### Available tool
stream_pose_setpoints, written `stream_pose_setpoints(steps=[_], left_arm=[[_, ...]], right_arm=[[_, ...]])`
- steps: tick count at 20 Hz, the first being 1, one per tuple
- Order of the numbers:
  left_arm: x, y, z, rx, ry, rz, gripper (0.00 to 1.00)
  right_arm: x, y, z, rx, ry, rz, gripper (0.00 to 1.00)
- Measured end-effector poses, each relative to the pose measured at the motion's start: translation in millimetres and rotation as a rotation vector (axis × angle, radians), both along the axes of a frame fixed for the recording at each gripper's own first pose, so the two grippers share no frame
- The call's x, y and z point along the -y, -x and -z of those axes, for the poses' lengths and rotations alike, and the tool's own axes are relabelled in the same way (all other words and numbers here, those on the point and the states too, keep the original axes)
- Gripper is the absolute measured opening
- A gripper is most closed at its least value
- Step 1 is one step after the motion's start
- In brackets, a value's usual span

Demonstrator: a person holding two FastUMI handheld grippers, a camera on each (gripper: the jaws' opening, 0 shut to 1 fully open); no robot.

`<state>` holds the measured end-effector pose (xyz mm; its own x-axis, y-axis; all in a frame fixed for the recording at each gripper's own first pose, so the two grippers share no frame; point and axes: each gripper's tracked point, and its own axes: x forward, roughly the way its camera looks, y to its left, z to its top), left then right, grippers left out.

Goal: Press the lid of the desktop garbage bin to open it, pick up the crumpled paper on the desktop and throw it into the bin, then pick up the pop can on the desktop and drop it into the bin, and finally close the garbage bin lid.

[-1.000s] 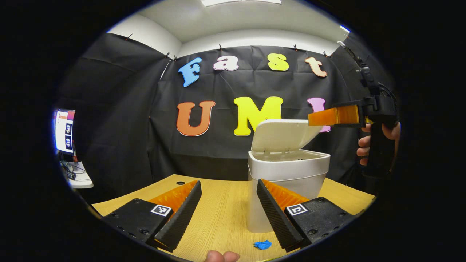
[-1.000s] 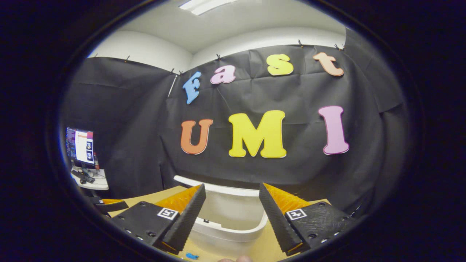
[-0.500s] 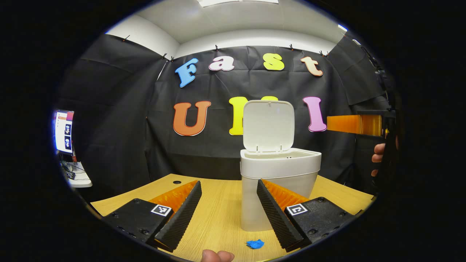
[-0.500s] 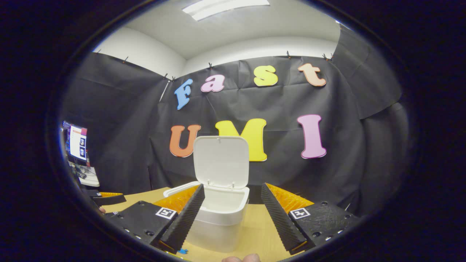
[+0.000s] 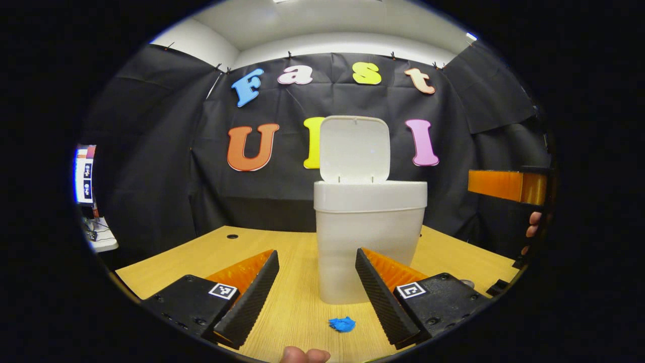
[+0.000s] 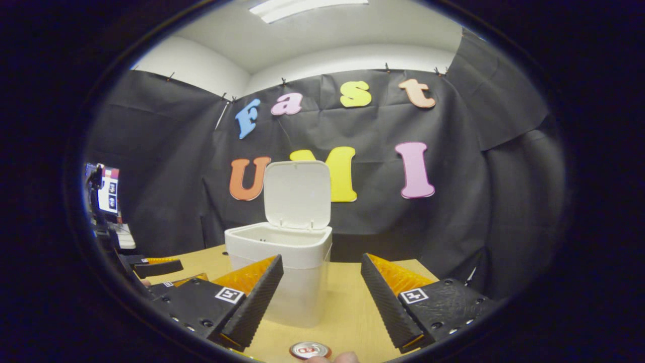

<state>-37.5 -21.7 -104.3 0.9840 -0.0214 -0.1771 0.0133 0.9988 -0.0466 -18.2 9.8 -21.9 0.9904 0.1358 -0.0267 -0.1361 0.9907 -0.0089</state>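
White plastic desktop bin (image 5: pixel 370 242) stands mid wooden tabletop (image 5: pixel 297 302), hinged lid (image 5: pixel 355 149) upright: opening done. Small blue crumpled paper (image 5: pixel 342 324) lies just before bin, between left gripper (image 5: pixel 316 295) jaws, spread, empty. Right gripper (image 6: pixel 321 302) jaws apart, empty; silvery can top (image 6: pixel 308 349), probably pop can, near edge. Next: lower left gripper, pinch paper.

Black cloth wall (image 5: pixel 151 151), wooden desk (image 5: pixel 201 257), ceiling light (image 6: pixel 307 7)
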Motion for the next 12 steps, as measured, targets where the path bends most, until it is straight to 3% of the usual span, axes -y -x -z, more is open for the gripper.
stream_pose_setpoints(steps=[12], left_arm=[[39,16,121,-0.278,0.048,0.040,0.99]], right_arm=[[26,42,55,0.020,0.100,0.059,0.95]])
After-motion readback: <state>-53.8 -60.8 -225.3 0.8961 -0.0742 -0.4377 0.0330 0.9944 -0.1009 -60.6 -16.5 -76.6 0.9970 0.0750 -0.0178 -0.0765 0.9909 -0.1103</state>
